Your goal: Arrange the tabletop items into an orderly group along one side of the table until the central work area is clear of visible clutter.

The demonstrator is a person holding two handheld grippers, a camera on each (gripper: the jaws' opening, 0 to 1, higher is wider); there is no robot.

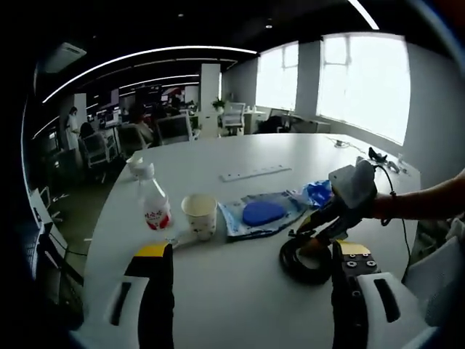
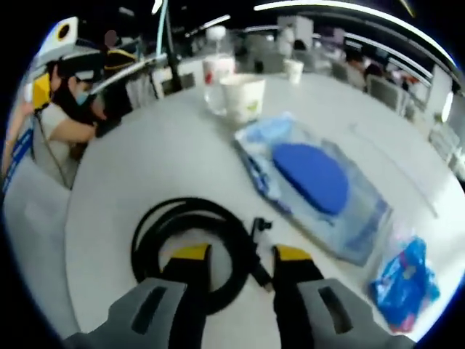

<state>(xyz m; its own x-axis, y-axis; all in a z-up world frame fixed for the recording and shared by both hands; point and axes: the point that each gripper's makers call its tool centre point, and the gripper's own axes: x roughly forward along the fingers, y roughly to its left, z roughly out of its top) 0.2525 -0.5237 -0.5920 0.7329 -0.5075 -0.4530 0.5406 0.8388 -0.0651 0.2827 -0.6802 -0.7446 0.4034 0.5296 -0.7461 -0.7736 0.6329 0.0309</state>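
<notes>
A black cable coil (image 1: 289, 263) (image 2: 185, 209) lies on the white table (image 1: 240, 305) near the front edge. My right gripper (image 1: 314, 236) (image 2: 240, 253) is open, its yellow-tipped jaws straddling the coil's right side. My left gripper (image 1: 252, 250) stands open and wide above bare table, left of the coil, with nothing in it. Behind the coil lie a clear pack holding a blue pad (image 1: 261, 213) (image 2: 312, 178) and a small blue packet (image 1: 317, 193) (image 2: 403, 283). A paper cup (image 1: 200, 214) (image 2: 243, 98) and a water bottle (image 1: 151, 200) (image 2: 218, 69) stand upright to the left.
A white power strip (image 1: 256, 172) lies further back in the middle of the table. Cables and small items (image 1: 374, 156) sit at the far right edge by the windows. A person's arm (image 1: 429, 200) reaches in from the right. Office chairs and desks stand beyond the table.
</notes>
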